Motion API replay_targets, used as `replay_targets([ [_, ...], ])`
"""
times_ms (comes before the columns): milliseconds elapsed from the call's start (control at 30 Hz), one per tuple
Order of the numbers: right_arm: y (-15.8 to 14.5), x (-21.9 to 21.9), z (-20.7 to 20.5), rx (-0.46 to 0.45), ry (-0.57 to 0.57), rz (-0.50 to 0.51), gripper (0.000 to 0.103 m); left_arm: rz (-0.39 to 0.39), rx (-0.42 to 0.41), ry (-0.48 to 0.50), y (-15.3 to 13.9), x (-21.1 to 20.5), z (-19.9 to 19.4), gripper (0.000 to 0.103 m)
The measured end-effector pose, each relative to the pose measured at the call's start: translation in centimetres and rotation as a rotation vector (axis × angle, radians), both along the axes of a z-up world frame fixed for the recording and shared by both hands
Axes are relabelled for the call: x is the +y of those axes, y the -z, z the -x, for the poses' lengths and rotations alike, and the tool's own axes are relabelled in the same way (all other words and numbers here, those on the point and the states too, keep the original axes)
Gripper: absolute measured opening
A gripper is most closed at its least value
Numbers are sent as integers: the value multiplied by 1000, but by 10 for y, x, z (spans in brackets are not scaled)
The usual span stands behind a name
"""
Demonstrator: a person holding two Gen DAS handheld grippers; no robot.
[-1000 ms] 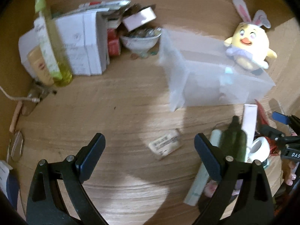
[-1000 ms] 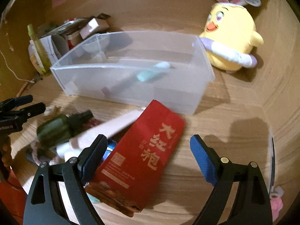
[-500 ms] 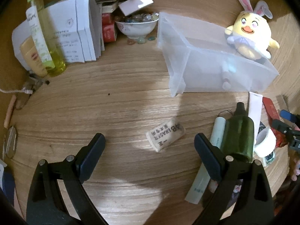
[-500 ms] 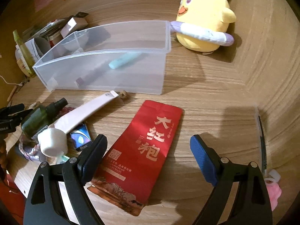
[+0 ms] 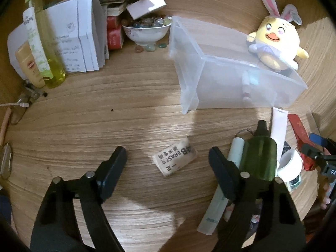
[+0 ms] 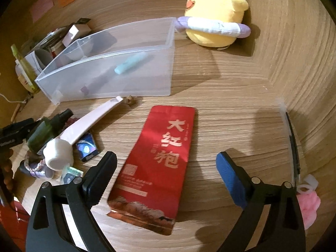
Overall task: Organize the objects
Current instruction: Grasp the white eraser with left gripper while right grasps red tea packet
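- Your left gripper [image 5: 168, 159] points down at the small white rectangular eraser with black print [image 5: 175, 160]. The eraser lies flat on the bare middle of the wooden table [image 5: 117, 96], between the jaws, which are closing but aren't touching it yet.
- That eraser looks light and a bit squishy, with a slick wrapper. I'd take it across its short sides, around the middle, so it doesn't pivot out. No need to squeeze hard.
- Your right gripper [image 6: 166, 163] hovers over the flat red foil tea pouch with gold lettering [image 6: 159, 159], jaws opening with nothing pinched. The pouch lies flat on the table, just in front of the clear plastic storage bin [image 6: 117, 71].
- The pouch is thin, crinkly and probably slippery, and lying flat it gives you almost no edge. I'd guess you need to catch one long edge or a corner. Expect it to flop once it's up.
- The bin sits toward the far edge, beside the yellow plush chick with bunny ears [image 6: 212, 12], and already holds a pale blue stick-shaped thing [image 6: 130, 63]. It looks like the obvious drop spot.
- The dark green spray bottle [image 5: 259, 157] and the pile around it crowd the left gripper's right-hand jaw, so mind you don't bump that while closing.
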State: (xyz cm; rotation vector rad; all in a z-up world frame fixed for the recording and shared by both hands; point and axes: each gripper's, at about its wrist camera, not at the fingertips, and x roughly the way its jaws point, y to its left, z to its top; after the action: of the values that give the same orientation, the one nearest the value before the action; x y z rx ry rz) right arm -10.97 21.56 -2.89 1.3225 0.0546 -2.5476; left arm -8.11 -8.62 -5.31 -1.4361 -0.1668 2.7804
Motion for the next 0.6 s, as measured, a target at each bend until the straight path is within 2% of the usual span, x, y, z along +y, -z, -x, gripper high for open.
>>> replay_targets([
  [100, 2, -8, -5, 23, -14, -46, 91, 22, 10, 13, -1, 4, -1, 64],
  [167, 3, -13, -9, 44, -14, -89, 82, 28, 15, 19, -1, 5, -1, 54],
  [233, 2, -14, -11, 56, -23, -93, 67, 18, 20, 25, -2, 5, -1, 48],
  [267, 1, -14, -13, 62, -23, -96, 64, 8, 21, 30, -2, 5, 0, 45],
  [333, 0, -12, -13, 68, -19, -94, 51, -4, 23, 37, -2, 7, 1, 45],
  [600, -2, 2, -13, 78, 27, -55, 51, -22, 44, 13, -6, 7, 1, 45],
])
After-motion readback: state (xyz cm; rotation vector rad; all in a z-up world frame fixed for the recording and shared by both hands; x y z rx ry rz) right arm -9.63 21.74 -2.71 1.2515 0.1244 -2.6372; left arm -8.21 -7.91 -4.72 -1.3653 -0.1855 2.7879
